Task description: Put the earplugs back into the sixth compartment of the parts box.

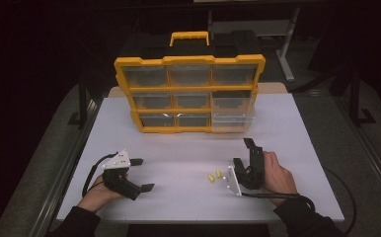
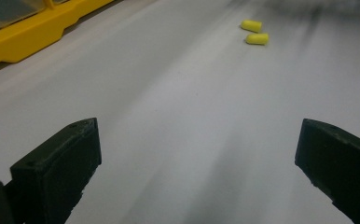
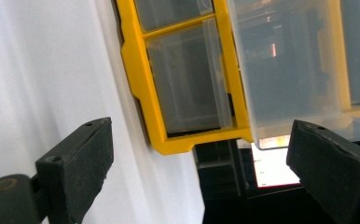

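Note:
A yellow organizer case (image 1: 188, 89) with clear drawers stands upright at the back middle of the white table (image 1: 287, 128). Its bottom-right clear drawer (image 1: 233, 121) sticks out toward me. Two small yellow pieces (image 1: 214, 176) lie on the table just left of my right gripper (image 1: 242, 152), which is open and empty, its jaws pointing toward the case. In the right gripper view the jaws (image 3: 199, 154) frame the case's corner (image 3: 138, 84) and the protruding drawer (image 3: 285, 70). My left gripper (image 1: 145, 174) rests at the front left, open, pointing right. Its view shows the yellow pieces (image 2: 256, 39) far ahead.
The case's yellow carry handle (image 1: 189, 37) rises behind its top edge. The surroundings beyond the table are dark, with table legs and frames at the back right. Bare white tabletop lies between the two grippers and in front of the case.

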Demonstrator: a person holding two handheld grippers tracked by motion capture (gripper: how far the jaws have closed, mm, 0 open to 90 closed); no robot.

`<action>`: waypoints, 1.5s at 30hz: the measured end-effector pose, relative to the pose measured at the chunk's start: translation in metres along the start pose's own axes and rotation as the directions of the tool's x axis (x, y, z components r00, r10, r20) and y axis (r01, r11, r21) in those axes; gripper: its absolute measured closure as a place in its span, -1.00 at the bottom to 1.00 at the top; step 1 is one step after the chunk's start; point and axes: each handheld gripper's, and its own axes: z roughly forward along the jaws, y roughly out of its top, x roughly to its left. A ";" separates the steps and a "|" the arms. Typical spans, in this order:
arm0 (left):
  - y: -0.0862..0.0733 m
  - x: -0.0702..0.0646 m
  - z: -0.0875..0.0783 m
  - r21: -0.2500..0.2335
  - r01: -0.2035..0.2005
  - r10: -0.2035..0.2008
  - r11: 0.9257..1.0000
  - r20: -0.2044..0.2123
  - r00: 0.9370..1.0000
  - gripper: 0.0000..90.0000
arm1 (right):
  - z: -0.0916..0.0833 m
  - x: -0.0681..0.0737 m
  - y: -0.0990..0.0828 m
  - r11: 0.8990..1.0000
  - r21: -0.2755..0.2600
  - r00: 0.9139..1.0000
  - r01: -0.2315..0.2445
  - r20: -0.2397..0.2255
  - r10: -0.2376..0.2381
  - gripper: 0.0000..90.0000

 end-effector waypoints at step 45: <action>0.000 0.000 0.000 0.000 0.000 0.000 1.000 0.000 1.000 -1.00 | 0.012 -0.017 -0.015 0.891 0.098 0.866 -0.443 -0.213 0.453 -0.85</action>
